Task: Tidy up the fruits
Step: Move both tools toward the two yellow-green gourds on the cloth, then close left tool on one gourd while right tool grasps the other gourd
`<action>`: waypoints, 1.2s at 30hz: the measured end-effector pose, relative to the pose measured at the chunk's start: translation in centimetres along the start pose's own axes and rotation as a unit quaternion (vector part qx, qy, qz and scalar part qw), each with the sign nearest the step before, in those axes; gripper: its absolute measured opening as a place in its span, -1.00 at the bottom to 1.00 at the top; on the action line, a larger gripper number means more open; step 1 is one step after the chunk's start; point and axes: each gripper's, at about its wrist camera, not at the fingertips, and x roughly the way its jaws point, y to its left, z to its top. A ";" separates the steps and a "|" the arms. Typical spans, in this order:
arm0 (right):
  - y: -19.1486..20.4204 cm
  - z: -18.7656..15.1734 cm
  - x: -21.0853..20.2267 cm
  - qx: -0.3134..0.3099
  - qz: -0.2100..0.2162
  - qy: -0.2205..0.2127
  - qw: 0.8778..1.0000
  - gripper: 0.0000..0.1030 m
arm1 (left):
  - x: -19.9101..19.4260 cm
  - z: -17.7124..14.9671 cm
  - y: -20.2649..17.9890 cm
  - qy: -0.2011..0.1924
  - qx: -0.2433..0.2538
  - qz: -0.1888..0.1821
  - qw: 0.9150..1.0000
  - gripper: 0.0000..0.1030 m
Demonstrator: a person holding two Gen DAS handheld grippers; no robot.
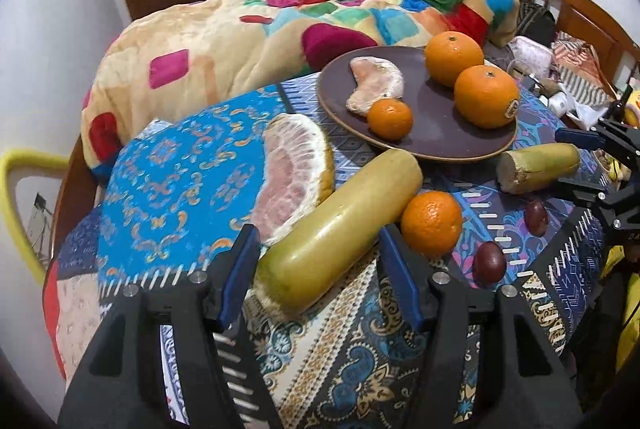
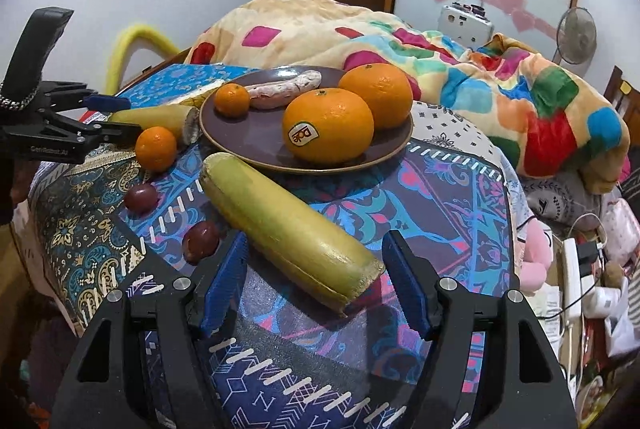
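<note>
A brown plate [image 1: 436,145] [image 2: 256,143] holds two big oranges [image 1: 486,96] [image 2: 329,125], a small tangerine [image 1: 389,119] [image 2: 232,99] and a peeled pomelo piece [image 1: 376,83]. My left gripper [image 1: 316,249] is open around the near end of a yellow-green sugarcane piece [image 1: 340,225]. My right gripper [image 2: 316,261] is open around the near end of a second sugarcane piece [image 2: 288,229] [image 1: 538,167]. On the cloth lie a pomelo wedge [image 1: 296,177], a loose tangerine [image 1: 431,223] [image 2: 156,148] and two dark purple fruits [image 1: 489,262] [image 2: 201,237].
The patterned cloth [image 1: 360,349] covers a round table beside a bed with a colourful blanket [image 1: 240,41]. A yellow chair back [image 1: 12,189] stands at the left. Clutter and a power strip [image 2: 572,269] lie off the table's right side.
</note>
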 end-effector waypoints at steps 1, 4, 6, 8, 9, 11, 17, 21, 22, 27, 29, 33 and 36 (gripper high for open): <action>0.0 -0.1 0.0 -0.001 0.001 0.001 1.000 0.28 | 0.0 0.0 -0.1 -0.002 0.003 -0.001 1.000 0.20; 0.3 -0.3 -0.1 -0.015 -0.005 0.003 1.000 0.19 | 0.0 -0.1 -0.2 -0.003 0.009 0.000 1.000 0.15; 0.6 -0.6 -0.5 -0.026 -0.012 0.002 1.000 0.12 | -0.3 -0.3 -0.2 -0.001 0.013 -0.001 1.000 0.02; 0.9 -0.9 -0.9 -0.035 -0.015 0.003 0.999 -0.01 | -0.8 -0.6 -0.1 0.004 0.014 -0.007 1.000 -0.12; 0.9 -1.1 -1.2 -0.036 -0.013 0.003 0.999 -0.04 | -0.9 -0.7 0.0 0.008 0.012 -0.010 1.000 -0.19; 0.6 -1.2 -1.9 -0.033 -0.001 0.004 0.999 -0.16 | -1.2 -0.9 0.0 0.019 0.011 -0.015 1.000 -0.24; 0.1 -0.7 -1.4 -0.022 0.021 0.013 0.999 -0.02 | -0.6 -0.9 -0.6 0.032 0.030 -0.008 0.999 -0.21; 0.0 -0.5 0.1 -0.021 0.024 0.023 0.999 0.09 | -0.2 -0.9 -0.7 0.033 0.024 -0.005 0.999 -0.20; 0.1 -0.5 0.1 -0.022 0.023 0.020 0.999 0.09 | -0.3 -1.0 -0.8 0.032 0.026 -0.002 0.999 -0.21; 0.2 -1.3 -1.0 -0.013 0.024 0.014 1.000 -0.06 | -1.0 -1.8 -1.4 0.034 0.019 0.000 0.999 -0.28; 0.2 -2.0 -2.0 -0.003 0.031 0.012 0.999 -0.21 | -1.6 -2.3 -1.5 0.036 0.007 -0.004 0.999 -0.29; 0.2 -3.0 -3.6 0.016 0.026 0.013 0.999 -0.33 | -2.9 -3.8 -1.7 0.043 -0.017 -0.007 0.999 -0.30; 0.0 -4.0 -4.7 0.028 0.017 0.017 0.999 -0.34 | -4.0 -4.9 -2.0 0.048 -0.030 -0.008 0.998 -0.30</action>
